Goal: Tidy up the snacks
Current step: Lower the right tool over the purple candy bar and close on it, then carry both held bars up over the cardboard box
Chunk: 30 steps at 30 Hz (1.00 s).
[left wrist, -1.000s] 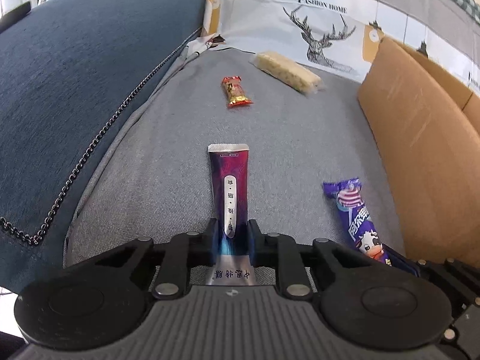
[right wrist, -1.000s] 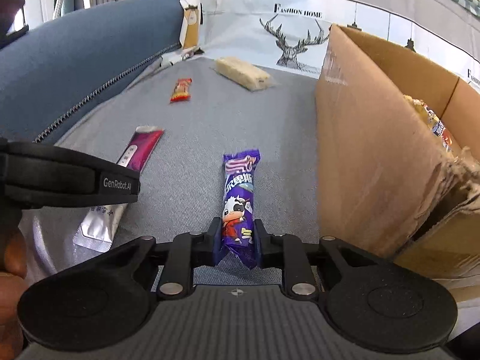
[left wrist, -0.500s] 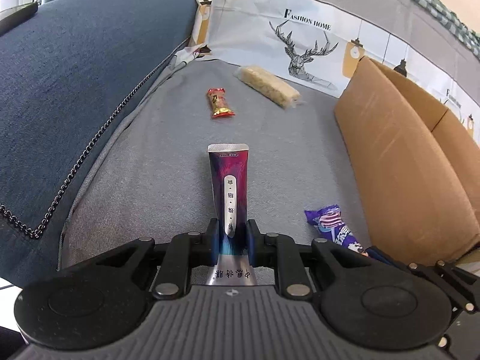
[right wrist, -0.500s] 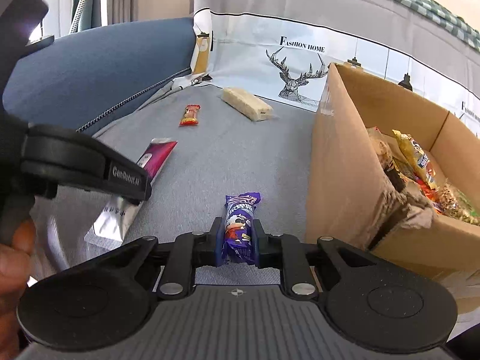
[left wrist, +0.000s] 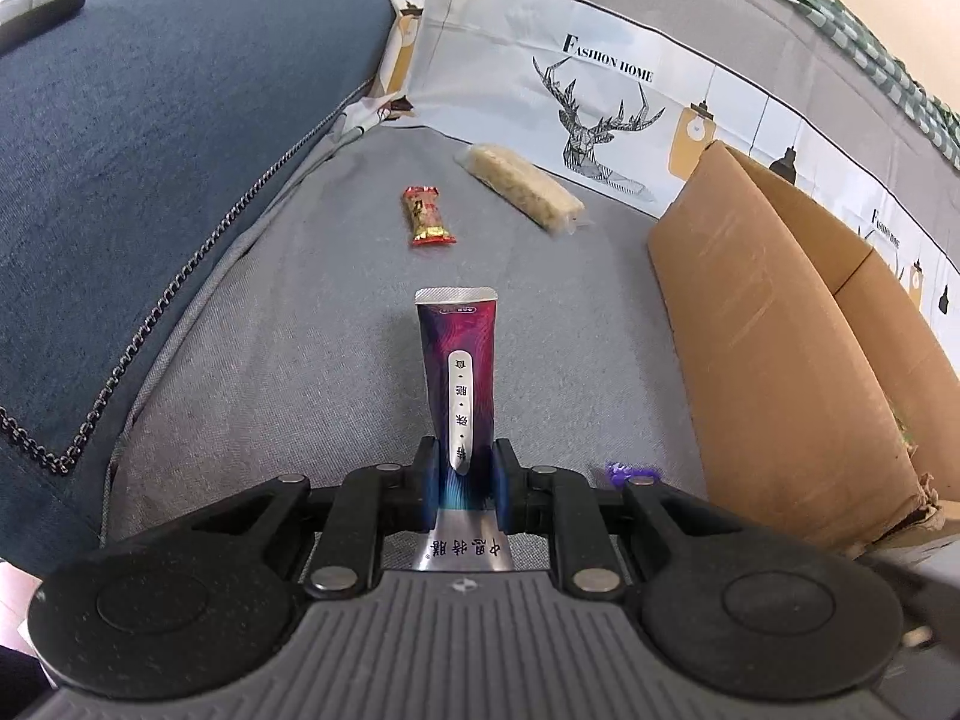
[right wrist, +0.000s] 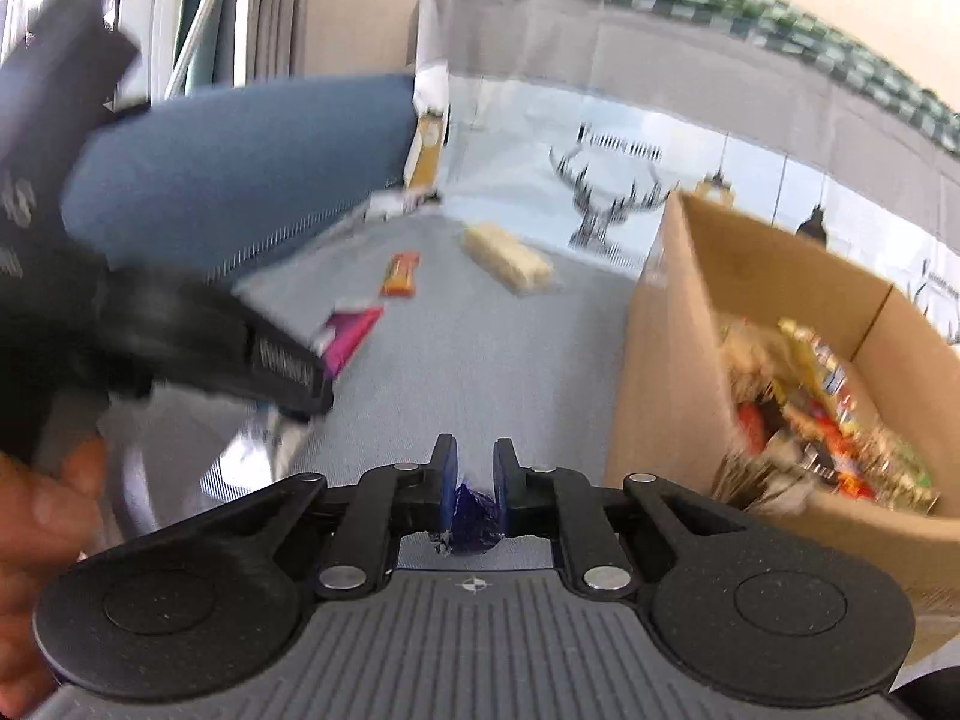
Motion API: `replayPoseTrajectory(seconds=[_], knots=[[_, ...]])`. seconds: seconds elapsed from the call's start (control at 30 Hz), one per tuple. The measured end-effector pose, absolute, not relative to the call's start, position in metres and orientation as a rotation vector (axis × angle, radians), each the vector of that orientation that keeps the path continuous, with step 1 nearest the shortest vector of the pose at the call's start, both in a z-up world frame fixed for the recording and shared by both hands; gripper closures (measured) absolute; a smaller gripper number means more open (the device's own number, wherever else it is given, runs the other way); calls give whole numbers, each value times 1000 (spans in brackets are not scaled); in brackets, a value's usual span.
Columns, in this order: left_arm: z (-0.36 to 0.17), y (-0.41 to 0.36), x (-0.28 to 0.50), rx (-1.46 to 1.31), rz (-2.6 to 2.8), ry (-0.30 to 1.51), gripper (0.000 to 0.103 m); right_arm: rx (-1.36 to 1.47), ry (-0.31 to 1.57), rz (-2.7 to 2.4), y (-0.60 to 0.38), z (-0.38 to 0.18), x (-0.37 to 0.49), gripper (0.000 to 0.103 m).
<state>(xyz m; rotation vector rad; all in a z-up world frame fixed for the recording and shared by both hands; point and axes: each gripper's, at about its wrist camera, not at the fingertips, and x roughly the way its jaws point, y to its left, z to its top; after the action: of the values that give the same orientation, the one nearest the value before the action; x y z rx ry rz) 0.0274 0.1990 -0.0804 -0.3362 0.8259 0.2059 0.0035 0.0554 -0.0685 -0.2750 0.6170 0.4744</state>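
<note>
Left gripper (left wrist: 462,474) clamps purple-red sachet (left wrist: 459,372), long axis straight ahead | right gripper (right wrist: 474,480) pinched tight on blue wrapper's tail (right wrist: 471,519) | cardboard box (right wrist: 672,360) of snacks sits just right of both, nearer the right hand | red candy (left wrist: 427,217), pale bar (left wrist: 523,195) lie on the sofa seat (left wrist: 300,360).

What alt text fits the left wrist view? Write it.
The left gripper clamps a purple sachet above a grey sofa seat. Beyond lie a red candy and a pale bar; a cardboard box stands right.
</note>
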Motion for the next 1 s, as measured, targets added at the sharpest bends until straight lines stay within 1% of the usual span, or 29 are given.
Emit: replayPoseTrajectory(seconds=[0.1, 0.17, 0.2, 0.27, 0.3, 0.4, 0.43, 0.5, 0.63, 0.8, 0.9, 0.97, 1.0], knots=[[-80, 199, 27, -339, 203, 827, 84, -299, 698, 455, 59, -89, 10, 96], [-80, 201, 27, -344, 204, 825, 84, -294, 726, 448, 60, -97, 13, 94], [-80, 202, 27, -348, 203, 824, 84, -293, 737, 447, 61, -101, 16, 91], [-80, 204, 27, -355, 204, 822, 84, -301, 730, 435, 64, -103, 19, 85], [-80, 205, 26, -357, 204, 821, 84, -298, 725, 429, 64, -103, 20, 80], [-79, 205, 26, -367, 207, 818, 84, -305, 682, 403, 64, -99, 20, 76], [-78, 205, 25, -372, 208, 816, 84, -318, 659, 397, 64, -98, 19, 72], [-77, 205, 25, -383, 209, 810, 84, -361, 597, 374, 65, -92, 17, 70], [-75, 207, 24, -404, 209, 803, 84, -481, 543, 352, 73, -93, 12, 70], [-75, 212, 21, -423, 208, 800, 84, -605, 620, 330, 84, -117, 18, 70], [-75, 214, 21, -434, 205, 800, 84, -597, 636, 319, 87, -124, 23, 71], [-74, 215, 20, -440, 200, 799, 84, -564, 651, 325, 86, -124, 27, 77], [-74, 215, 21, -442, 198, 799, 84, -535, 662, 340, 84, -123, 30, 84]])
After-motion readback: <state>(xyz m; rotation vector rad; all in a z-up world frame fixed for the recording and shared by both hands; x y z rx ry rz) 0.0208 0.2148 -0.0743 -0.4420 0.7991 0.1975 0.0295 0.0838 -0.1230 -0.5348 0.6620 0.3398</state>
